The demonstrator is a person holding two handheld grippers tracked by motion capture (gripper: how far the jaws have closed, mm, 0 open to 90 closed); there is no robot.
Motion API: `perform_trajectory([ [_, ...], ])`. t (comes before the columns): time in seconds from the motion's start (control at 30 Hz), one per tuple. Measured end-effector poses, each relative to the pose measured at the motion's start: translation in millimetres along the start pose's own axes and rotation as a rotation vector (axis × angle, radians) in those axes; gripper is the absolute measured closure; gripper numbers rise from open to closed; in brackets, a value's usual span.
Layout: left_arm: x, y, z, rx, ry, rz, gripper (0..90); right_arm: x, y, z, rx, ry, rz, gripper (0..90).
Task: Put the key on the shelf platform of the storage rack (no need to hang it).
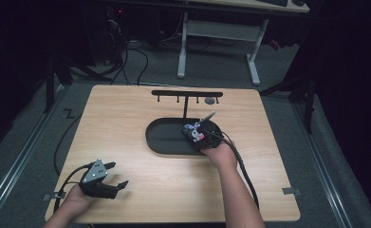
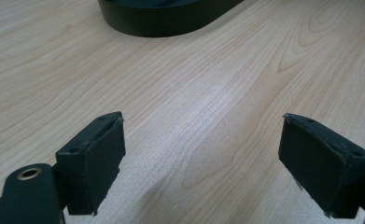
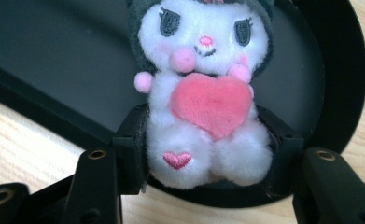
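In the right gripper view we lose the top of the plush toy (image 3: 203, 98) past the 12 o'clock edge, and its flanks sit hidden behind the fingers (image 3: 133, 149). In the high view we cannot make out the toy under the right gripper (image 1: 199, 133), nor the small round thing (image 1: 210, 100) at 1 o'clock on the counter (image 1: 126, 123). In the left gripper view the black tray (image 2: 166, 18) is cut off at 12 o'clock.
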State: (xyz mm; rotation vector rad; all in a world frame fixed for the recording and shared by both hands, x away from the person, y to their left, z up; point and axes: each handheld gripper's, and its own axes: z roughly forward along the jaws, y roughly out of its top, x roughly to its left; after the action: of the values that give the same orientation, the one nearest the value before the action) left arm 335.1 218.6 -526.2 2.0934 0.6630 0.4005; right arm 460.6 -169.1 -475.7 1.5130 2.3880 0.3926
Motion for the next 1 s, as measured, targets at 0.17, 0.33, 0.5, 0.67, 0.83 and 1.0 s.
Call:
perform_trajectory([
  [0.17, 0.0, 0.1, 0.0, 0.002, 0.001, 0.001, 15.5, 2.4, 2.1, 0.3, -0.001, 0.003, -0.008, 42.5],
  [0.33, -0.2, 0.1, 0.1, 0.003, 0.003, 0.002, 15.5, 4.4, 4.7, -2.1, 0.004, 0.015, -0.007, 34.1],
  [0.5, 0.0, 0.1, 0.1, 0.003, 0.001, 0.000, 15.5, 5.7, 6.6, -8.8, -0.029, 0.026, -0.010, 29.5],
  [0.67, 0.0, 0.0, 0.1, 0.001, 0.001, -0.001, 15.5, 4.4, 5.0, -14.7, -0.037, 0.017, -0.015, 27.0],
  [0.83, -0.2, 0.1, 0.3, 0.004, 0.004, 0.000, 15.5, 3.9, 3.0, -22.9, -0.055, 0.013, -0.016, 26.5],
  [1.0, -0.3, 0.1, 0.4, 0.004, 0.004, 0.000, 15.5, 2.4, 0.9, -30.3, -0.072, 0.004, -0.012, 25.4],
])
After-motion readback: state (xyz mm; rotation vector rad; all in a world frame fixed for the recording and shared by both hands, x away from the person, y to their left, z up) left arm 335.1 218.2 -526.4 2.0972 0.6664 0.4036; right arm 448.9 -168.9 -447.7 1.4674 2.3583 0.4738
